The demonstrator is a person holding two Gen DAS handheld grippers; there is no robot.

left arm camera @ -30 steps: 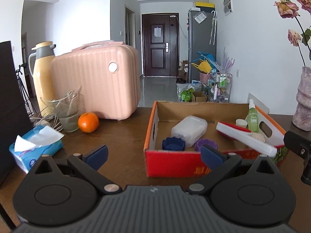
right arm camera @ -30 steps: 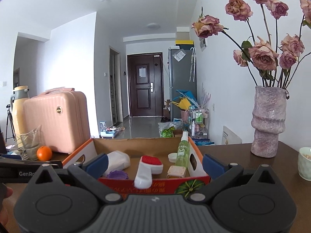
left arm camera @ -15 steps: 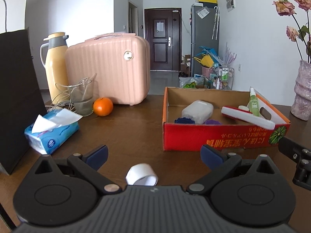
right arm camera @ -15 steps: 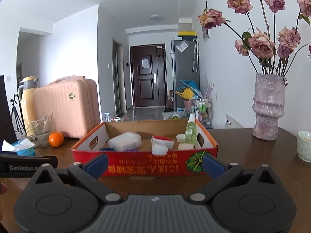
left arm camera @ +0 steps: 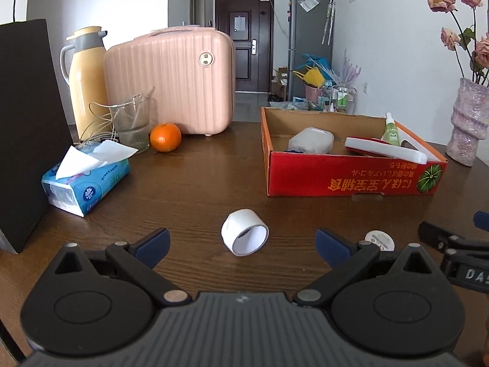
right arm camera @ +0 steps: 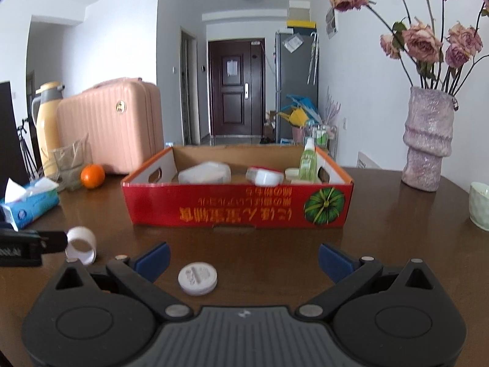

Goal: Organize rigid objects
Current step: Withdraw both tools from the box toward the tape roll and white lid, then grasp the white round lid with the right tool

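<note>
A red cardboard box (left arm camera: 351, 174) stands on the brown table and holds a clear plastic container (left arm camera: 311, 140), a red-and-white flat object (left arm camera: 385, 150) and a green bottle (left arm camera: 390, 130). A white tape roll (left arm camera: 244, 236) lies on the table between my left gripper's (left arm camera: 241, 244) open fingers. A white round lid (right arm camera: 198, 278) lies flat between my right gripper's (right arm camera: 243, 261) open fingers. The lid also shows in the left wrist view (left arm camera: 380, 240), and the tape roll in the right wrist view (right arm camera: 81, 244). Both grippers are empty.
A blue tissue pack (left arm camera: 84, 180), an orange (left arm camera: 165, 137), a glass beaker (left arm camera: 131, 127), a yellow thermos (left arm camera: 85, 76) and a pink case (left arm camera: 171, 81) stand at left. A pink vase (right arm camera: 428, 140) with dried roses and a pale cup (right arm camera: 479, 209) stand at right.
Both grippers have pulled back from the box and dropped toward the table. The tape roll and the lid have come into view between the fingers.
</note>
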